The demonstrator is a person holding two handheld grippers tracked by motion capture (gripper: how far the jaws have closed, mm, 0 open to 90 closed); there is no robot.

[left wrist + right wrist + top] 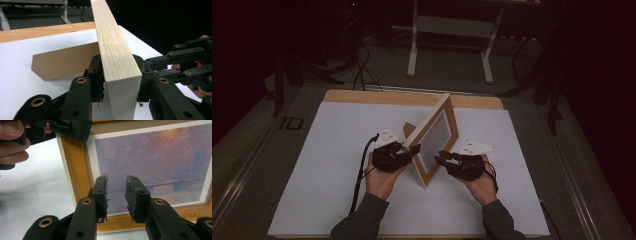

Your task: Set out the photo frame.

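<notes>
I see one wooden picture frame (433, 137) standing upright near the middle of the high view, on the white sheet (337, 150) that covers the worktop (362, 96). Its long axis runs from lower left to upper right of that view, from a near corner low at centre up to a far corner above centre. The printed face looks toward the lower right, and the back toward the left. A brown easel stand (65, 61) sticks out behind it, resting on the sheet at the left of the left claw view.

My left claw (409, 149) is clamped on the frame's near edge: in the left claw view the pale wood (117, 65) sits squeezed between both pads. No earlier look is on hand, so I say only that the grip is on. My right claw (443, 159) sits just in front of the picture face, its jaws apart with nothing between them; in the right claw view the pads (102, 192) hover before a hazy purple and orange print (155, 162).

Room to move: wide bare sheet lies left, right and toward the bottom of the high view. The sheet's far edge is close behind the frame's far corner, with a strip of bare wooden worktop beyond it.

Count: one frame, one stand, two claws, two hands.
</notes>
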